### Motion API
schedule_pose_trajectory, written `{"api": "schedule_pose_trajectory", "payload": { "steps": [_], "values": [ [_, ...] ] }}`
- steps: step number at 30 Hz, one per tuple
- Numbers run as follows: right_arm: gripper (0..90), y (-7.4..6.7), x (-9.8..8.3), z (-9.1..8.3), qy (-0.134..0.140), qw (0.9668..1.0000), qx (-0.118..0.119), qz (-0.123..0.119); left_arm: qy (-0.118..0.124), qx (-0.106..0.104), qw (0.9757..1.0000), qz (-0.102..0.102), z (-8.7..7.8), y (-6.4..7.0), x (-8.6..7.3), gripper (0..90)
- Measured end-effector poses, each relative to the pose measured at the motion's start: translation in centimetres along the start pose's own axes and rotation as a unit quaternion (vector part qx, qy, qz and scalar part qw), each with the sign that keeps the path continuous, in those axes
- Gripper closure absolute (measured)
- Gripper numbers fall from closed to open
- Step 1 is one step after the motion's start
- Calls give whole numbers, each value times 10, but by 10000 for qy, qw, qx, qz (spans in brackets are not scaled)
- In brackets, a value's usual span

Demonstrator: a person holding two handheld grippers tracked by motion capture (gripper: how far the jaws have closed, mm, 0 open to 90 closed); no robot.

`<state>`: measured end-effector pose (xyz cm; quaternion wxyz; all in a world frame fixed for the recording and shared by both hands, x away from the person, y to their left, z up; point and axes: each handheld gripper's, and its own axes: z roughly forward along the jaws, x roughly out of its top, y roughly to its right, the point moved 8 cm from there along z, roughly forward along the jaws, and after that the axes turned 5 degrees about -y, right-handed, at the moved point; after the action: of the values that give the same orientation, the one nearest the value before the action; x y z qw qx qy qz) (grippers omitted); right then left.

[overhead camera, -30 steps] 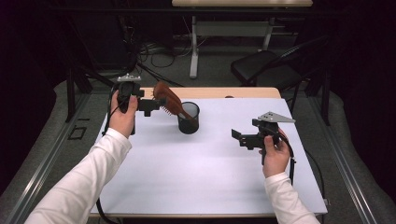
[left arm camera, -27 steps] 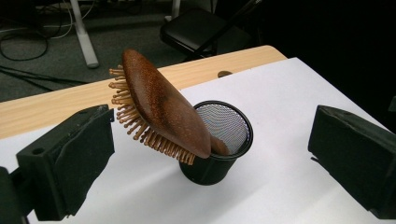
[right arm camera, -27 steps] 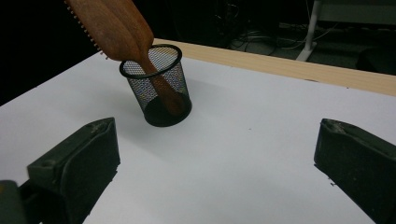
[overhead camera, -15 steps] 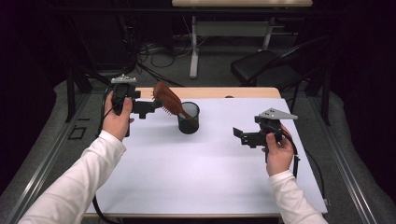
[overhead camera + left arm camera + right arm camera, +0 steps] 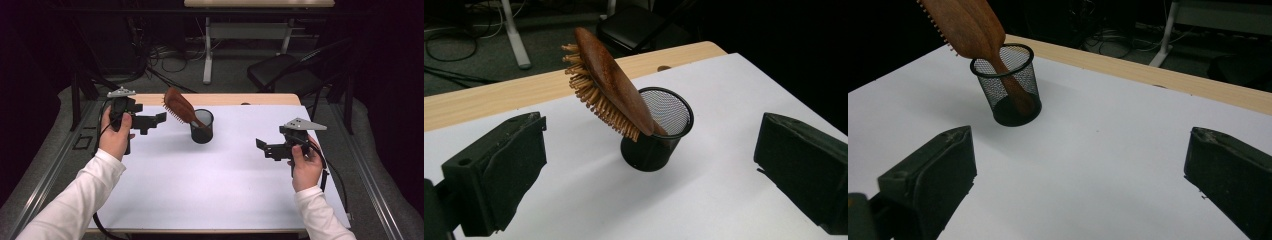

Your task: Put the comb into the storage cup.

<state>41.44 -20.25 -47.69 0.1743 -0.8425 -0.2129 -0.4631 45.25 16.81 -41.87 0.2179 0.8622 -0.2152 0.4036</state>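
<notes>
left hand-held gripper (image 5: pixel 159 118), jaws wide and empty, is facing the stiff, light brown wooden hairbrush (image 5: pixel 179 106) leaning in the black mesh cup (image 5: pixel 202 127); gripping its smooth back looks best.

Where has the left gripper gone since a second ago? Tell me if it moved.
Yes. The left gripper has pulled back leftward, away from the mesh cup, leaving the hairbrush in it.
</notes>
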Motion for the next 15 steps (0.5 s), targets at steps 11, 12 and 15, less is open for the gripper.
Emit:
{"api": "schedule_pose_trajectory", "payload": {
  "steps": [11, 12, 15],
  "values": [
    [0, 8, -14, -3, -81, 9999, -74, 83, -52, 53, 9999, -73, 3, -5, -29, 4],
    [0, 9, -16, -3, -91, 9999, -84, 80, -52, 71, 9999, -99, 4, -7, -32, 4],
    [0, 12, -20, -3, -96, 9998, -112, 131, 3, 175, 9997, -159, 4, -12, -37, 4]
  ]
}}
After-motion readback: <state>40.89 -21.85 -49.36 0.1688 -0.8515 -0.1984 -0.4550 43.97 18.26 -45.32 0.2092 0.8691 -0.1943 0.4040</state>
